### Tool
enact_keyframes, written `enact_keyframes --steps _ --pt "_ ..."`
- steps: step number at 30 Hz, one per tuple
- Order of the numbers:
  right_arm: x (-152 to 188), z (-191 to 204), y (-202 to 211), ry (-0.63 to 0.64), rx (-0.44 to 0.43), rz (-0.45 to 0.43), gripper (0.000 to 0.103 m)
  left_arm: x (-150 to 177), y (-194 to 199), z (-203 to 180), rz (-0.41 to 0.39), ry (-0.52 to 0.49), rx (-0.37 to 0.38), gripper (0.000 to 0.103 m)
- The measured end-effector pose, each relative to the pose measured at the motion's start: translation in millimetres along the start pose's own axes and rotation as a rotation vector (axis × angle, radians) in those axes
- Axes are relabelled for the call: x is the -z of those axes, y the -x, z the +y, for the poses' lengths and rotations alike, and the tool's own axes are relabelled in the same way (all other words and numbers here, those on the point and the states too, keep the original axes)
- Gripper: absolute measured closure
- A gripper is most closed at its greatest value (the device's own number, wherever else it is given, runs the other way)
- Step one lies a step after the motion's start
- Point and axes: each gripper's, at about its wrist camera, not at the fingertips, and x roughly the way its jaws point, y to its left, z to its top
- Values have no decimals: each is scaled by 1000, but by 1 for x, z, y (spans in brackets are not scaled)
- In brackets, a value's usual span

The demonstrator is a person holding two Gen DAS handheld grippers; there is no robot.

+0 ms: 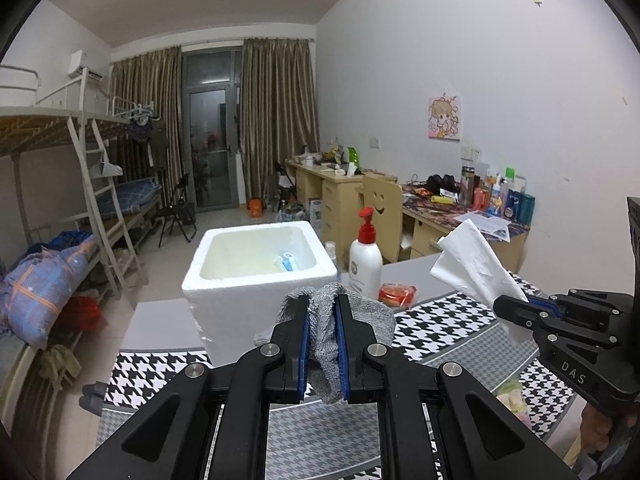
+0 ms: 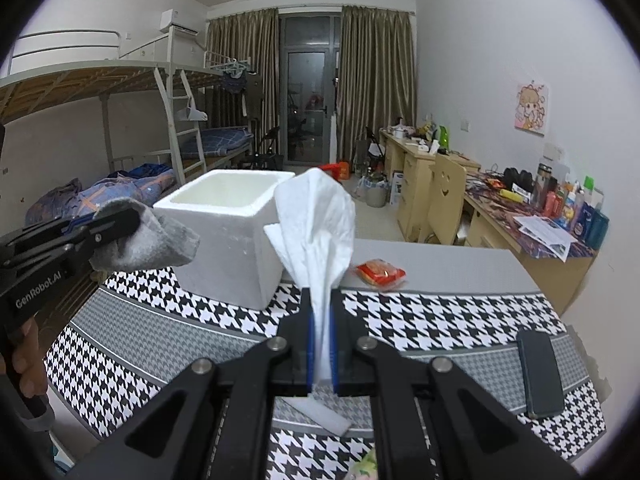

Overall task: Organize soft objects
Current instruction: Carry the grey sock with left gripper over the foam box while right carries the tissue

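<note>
The left gripper has its jaws pressed tight on a bunched grey sock, the knit squeezed between the blue pads with the toe end spilling over the tips and a loose end hanging below. The right gripper is likewise clamped shut, on a white tissue that fans upward from the pads like a crumpled flag. Both soft things are held in the air above the checked cloth that covers the near part of the tabletop, with the left gripper to the left of the right one. Just beyond them, near the far left part of the tabletop, stands an open white foam box with a small blue-and-white tube already lying inside; this looks like the place meant for the soft things. To do this step well, each hand should probably carry its load over the rim and well past the near wall before letting go, since the tissue is light and could drift or catch on the edge, and the sock's hanging end could snag there. A pump bottle stands just beside the box's right wall, with a red packet nearby, so the right hand would do best to come in from above rather than sweep across. A phone lies near the right edge of the cloth.
</note>
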Motion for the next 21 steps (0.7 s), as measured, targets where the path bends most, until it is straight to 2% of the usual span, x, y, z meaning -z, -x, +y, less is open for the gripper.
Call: enact_keyframes --steps 21 --pt "-40 29 -14 48 -66 -25 95 -22 -8 23 -46 16 -47 91"
